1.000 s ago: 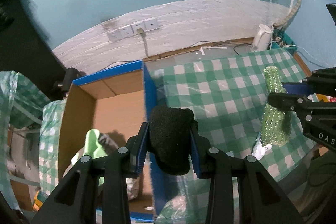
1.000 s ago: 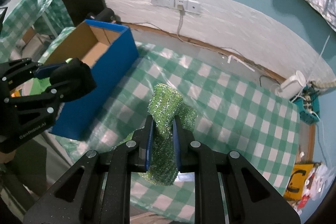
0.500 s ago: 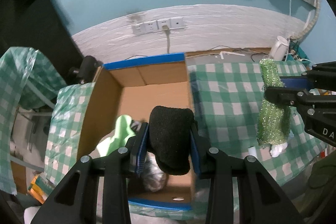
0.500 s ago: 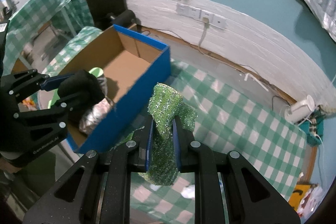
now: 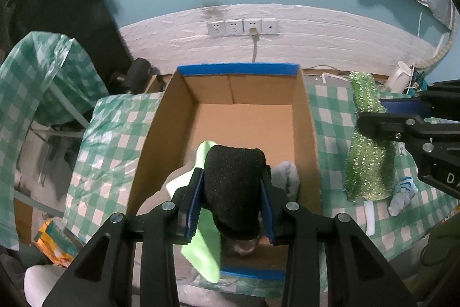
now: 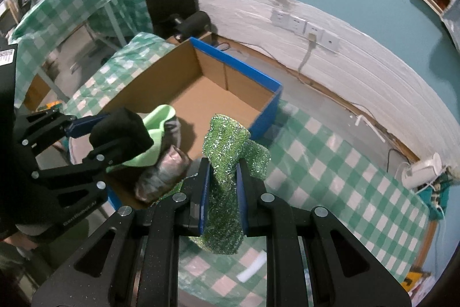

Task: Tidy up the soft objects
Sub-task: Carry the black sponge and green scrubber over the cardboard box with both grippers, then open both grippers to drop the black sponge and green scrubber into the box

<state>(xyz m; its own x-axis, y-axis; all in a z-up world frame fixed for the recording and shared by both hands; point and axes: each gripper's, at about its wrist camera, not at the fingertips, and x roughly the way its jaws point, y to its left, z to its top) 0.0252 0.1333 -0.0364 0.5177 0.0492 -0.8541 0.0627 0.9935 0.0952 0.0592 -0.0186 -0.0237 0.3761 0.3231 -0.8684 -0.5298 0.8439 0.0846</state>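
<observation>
A cardboard box [image 5: 304,117] is sitting on the table [image 5: 330,111], socks [image 5: 284,177] lying inside it; another sock [image 5: 401,193] is lying to its right.

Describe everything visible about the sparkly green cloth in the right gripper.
The sparkly green cloth is a glittery, sequin-like knitted fabric, bright green with silvery flecks. It is pinched mid-length between the blue-padded fingers of the right hand-held gripper; its top stands up folded above them and its lower end hangs limp below. It is held above the checked tablecloth, right of the cardboard box, not inside it.
</observation>
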